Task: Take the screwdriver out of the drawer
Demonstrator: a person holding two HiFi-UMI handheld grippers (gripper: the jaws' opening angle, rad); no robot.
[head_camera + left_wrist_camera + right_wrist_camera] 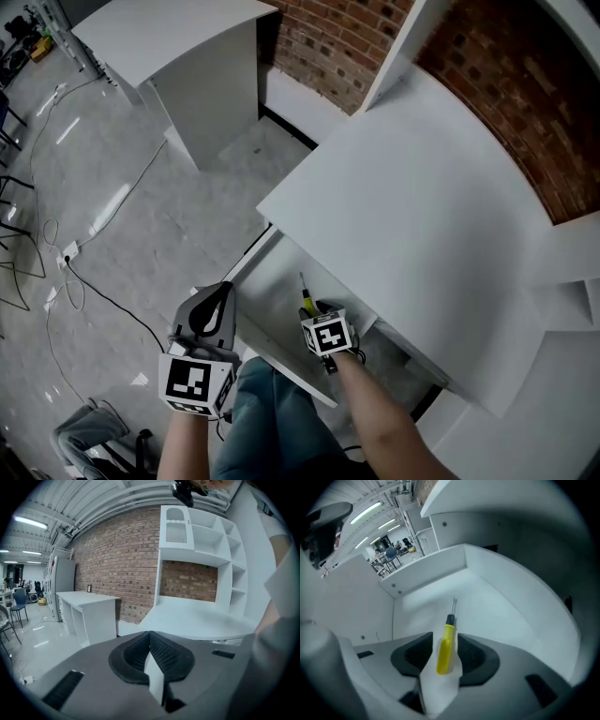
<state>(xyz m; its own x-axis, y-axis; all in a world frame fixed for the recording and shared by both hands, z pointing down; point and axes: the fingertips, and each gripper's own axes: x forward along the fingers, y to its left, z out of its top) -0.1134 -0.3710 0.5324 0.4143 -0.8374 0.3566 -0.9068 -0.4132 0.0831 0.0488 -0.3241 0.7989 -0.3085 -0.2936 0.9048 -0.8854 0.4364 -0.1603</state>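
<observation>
A screwdriver [305, 297] with a yellow handle and a thin metal shaft lies on the floor of the open white drawer [270, 286] under the desk. My right gripper [317, 311] points steeply down into the drawer. In the right gripper view the yellow handle [446, 645] sits between the two dark pads [471, 654] with a small gap on each side, so the right gripper [445, 638] is open around it. My left gripper [221, 292] hangs outside the drawer's left front corner, holding nothing. In the left gripper view, the left gripper [150, 638] has its jaws closed together.
The white desk top [403, 206] overhangs the drawer's back half, with a brick wall [525, 84] and white shelves [206, 541] behind. A second white desk [178, 42] stands further left. Cables [84, 272] trail over the grey floor. The person's jeans [272, 422] are just before the drawer front.
</observation>
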